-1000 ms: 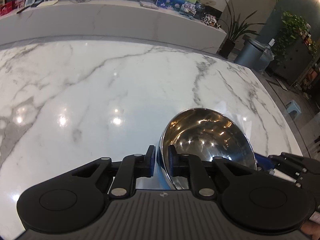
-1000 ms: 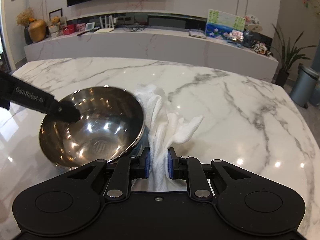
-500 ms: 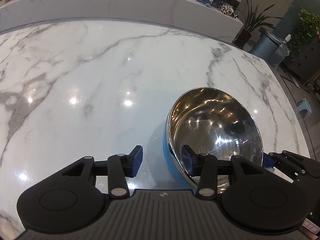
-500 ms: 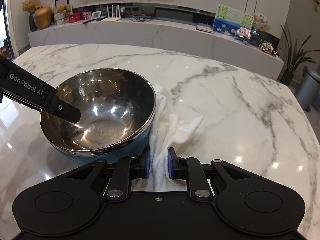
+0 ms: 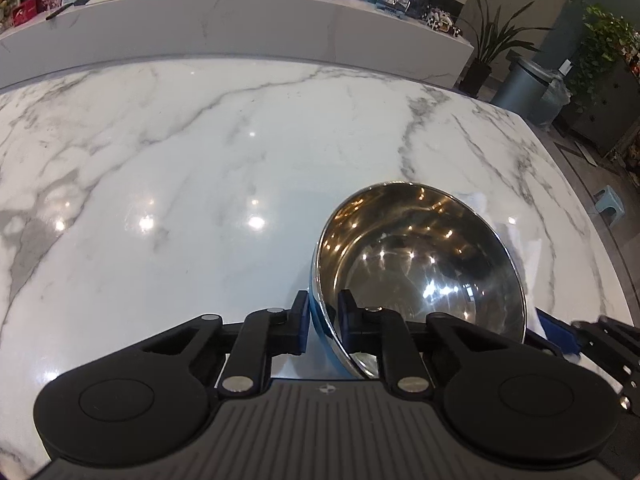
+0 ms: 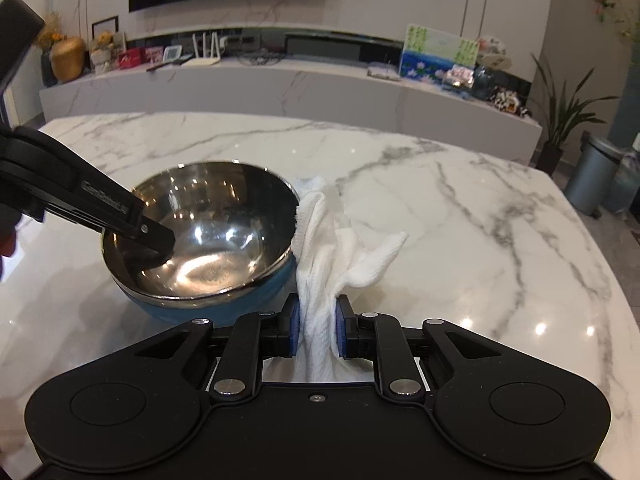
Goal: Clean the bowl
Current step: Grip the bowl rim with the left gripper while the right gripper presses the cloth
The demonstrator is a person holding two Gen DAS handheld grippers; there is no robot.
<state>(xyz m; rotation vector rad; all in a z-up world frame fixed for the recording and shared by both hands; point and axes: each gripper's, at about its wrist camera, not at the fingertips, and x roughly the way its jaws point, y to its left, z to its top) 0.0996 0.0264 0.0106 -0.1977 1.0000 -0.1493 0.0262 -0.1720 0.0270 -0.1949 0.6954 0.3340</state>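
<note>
Left tongs [image 5: 323,322] clamp bowl [image 5: 420,264] rim; cloth [image 6: 332,248] alongside.

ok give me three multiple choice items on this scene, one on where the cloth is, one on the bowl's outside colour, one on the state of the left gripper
1. Where is the white cloth?
A. inside the bowl
B. in the right gripper, beside the bowl
C. on the back counter

2. What colour is the outside of the steel bowl?
A. blue
B. red
C. white

3. What is the left gripper doing?
A. open above the table
B. shut on the cloth
C. shut on the bowl's rim

Answers:
1 B, the cloth rises between the right pads next to the bowl.
2 A, blue shows under the steel rim.
3 C, one pad sits inside the rim and one outside.
</note>
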